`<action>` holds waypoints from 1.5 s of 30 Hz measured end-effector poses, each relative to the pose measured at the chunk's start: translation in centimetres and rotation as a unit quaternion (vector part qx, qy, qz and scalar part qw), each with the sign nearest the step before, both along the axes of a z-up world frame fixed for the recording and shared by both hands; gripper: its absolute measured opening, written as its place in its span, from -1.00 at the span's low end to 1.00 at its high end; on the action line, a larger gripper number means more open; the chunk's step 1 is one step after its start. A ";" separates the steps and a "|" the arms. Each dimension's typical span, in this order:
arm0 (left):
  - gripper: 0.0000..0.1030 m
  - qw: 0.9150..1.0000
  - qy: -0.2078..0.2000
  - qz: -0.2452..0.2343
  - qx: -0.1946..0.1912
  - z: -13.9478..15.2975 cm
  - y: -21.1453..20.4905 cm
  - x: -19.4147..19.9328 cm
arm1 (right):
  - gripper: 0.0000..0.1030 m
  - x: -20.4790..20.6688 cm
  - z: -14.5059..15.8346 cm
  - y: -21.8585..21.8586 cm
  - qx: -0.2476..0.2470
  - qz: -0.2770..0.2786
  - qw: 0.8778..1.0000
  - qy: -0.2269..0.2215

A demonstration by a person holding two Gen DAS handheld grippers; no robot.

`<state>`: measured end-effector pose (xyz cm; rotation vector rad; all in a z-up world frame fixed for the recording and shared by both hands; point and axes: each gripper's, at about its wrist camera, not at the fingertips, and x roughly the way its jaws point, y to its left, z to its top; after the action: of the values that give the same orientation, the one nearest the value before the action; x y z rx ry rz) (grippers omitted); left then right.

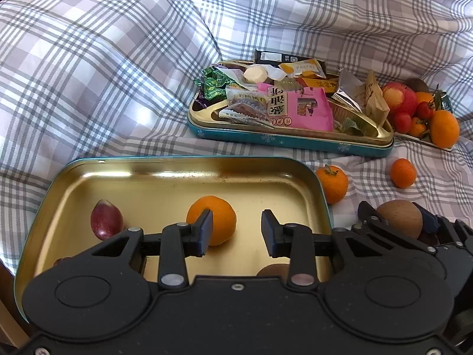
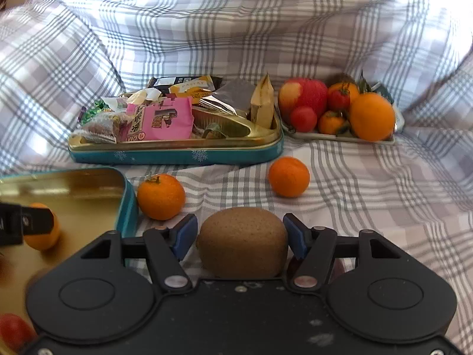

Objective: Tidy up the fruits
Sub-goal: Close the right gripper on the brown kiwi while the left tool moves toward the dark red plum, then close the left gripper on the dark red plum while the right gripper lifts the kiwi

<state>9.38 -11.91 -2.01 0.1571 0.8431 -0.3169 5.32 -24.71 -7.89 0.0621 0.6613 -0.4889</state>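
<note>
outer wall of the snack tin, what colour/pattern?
Teal with white snowflakes on the snack tin; clearest in the right wrist view.

Surface: bed under a grey-and-white checked cover.
Resting directly on it: an open gold tin lid, a teal snack tin, a white fruit tray, two loose mandarins and a kiwi.
</note>
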 end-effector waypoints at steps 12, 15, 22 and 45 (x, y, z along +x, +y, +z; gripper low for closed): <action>-0.13 1.000 -0.015 -0.013 0.010 0.6 -2.3 -0.1 | 0.18 -1.6 -0.3 -0.6 -0.017 0.000 0.998 -0.054; -0.13 1.000 -0.017 -0.019 0.014 0.8 -3.2 0.0 | 0.18 -3.0 0.6 -1.5 -0.005 -0.024 0.994 -0.103; -0.13 0.998 -0.037 -0.045 0.028 1.5 -5.9 -0.3 | 0.18 -5.7 1.8 -4.4 0.007 -0.120 0.978 -0.172; -0.14 0.977 0.037 -0.208 -0.005 -0.1 -13.6 -6.0 | 0.19 -11.5 0.9 -11.7 0.028 -0.377 0.908 -0.178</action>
<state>3.36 -25.48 -2.10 0.3157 0.8789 -0.7231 -6.23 -36.40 -7.03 0.4652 0.2663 -1.1738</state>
